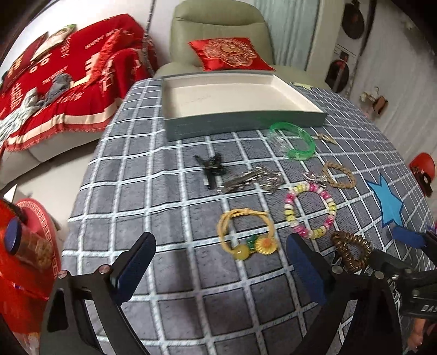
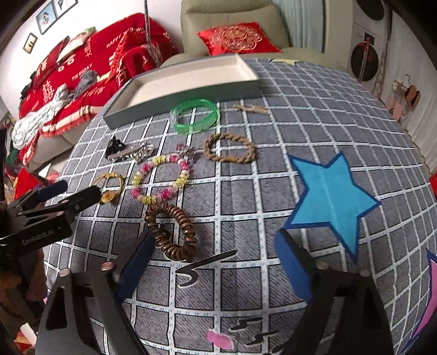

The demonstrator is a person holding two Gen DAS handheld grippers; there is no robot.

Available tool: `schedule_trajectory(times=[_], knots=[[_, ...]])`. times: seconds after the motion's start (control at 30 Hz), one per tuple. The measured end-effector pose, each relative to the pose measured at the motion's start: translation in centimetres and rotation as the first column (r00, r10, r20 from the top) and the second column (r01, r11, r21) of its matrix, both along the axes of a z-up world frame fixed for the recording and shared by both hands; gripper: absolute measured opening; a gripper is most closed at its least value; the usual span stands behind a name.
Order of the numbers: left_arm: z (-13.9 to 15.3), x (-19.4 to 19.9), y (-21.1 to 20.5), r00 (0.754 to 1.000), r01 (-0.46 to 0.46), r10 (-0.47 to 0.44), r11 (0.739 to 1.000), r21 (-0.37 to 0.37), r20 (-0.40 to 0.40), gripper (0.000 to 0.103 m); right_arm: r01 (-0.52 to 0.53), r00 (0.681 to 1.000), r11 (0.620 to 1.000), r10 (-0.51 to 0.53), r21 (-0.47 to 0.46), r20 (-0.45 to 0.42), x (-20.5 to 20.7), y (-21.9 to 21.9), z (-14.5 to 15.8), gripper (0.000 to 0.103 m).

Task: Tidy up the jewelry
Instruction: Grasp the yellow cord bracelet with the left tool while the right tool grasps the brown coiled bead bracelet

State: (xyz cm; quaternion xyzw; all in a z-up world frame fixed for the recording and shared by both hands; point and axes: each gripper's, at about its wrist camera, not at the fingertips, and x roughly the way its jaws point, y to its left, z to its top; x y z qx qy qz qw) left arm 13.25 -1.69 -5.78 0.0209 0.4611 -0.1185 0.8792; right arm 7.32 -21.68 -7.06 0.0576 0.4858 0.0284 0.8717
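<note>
Jewelry lies spread on the checked grey tablecloth [image 1: 169,218]. My left gripper [image 1: 221,262] is open, just short of a yellow sunflower hair tie [image 1: 245,234]. My right gripper [image 2: 215,259] is open too, and a brown spiral hair tie [image 2: 172,232] lies beside its left finger [image 2: 139,256], with no pad pressing on it. Farther off are a pink and yellow bead bracelet [image 2: 161,181], a braided rope bracelet [image 2: 230,148], a green bangle [image 2: 195,116], a silver hair clip [image 1: 245,180] and a black bow clip [image 1: 211,166]. An empty grey tray [image 1: 245,121] with a white inside stands at the far edge.
A blue star patch [image 2: 330,196] marks the cloth on the right. A small tan knot [image 2: 251,109] lies near the tray. Beyond the table are a pale green armchair [image 1: 218,24] with a red cushion and a sofa under a red blanket [image 1: 68,76].
</note>
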Motion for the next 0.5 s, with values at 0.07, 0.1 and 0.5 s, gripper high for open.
schedule_trajectory(times=[0.07, 0.1, 0.5], knots=[[-0.4, 0.4, -0.7, 1.0, 0.018, -0.018, 1.0, 0.005, -0.01, 0.103, -0.009, 1.0, 1.0, 0.009, -0.002, -0.024, 0.5, 0.2, -0.6, 0.073], [-0.5, 0.5, -0.9, 1.0, 0.022, -0.022, 1.0, 0.007, -0.014, 0.103, -0.013, 0.999, 1.0, 0.013, -0.001, -0.037, 0.7, 0.3, -1.0, 0.072], [-1.5, 0.5, -2.8, 0.997, 0.076, -0.076, 0.995, 0.06, -0.003, 0.065, -0.061, 0.997, 0.998, 0.059, -0.032, -0.041, 0.9, 1.8, -0.9, 0.035]])
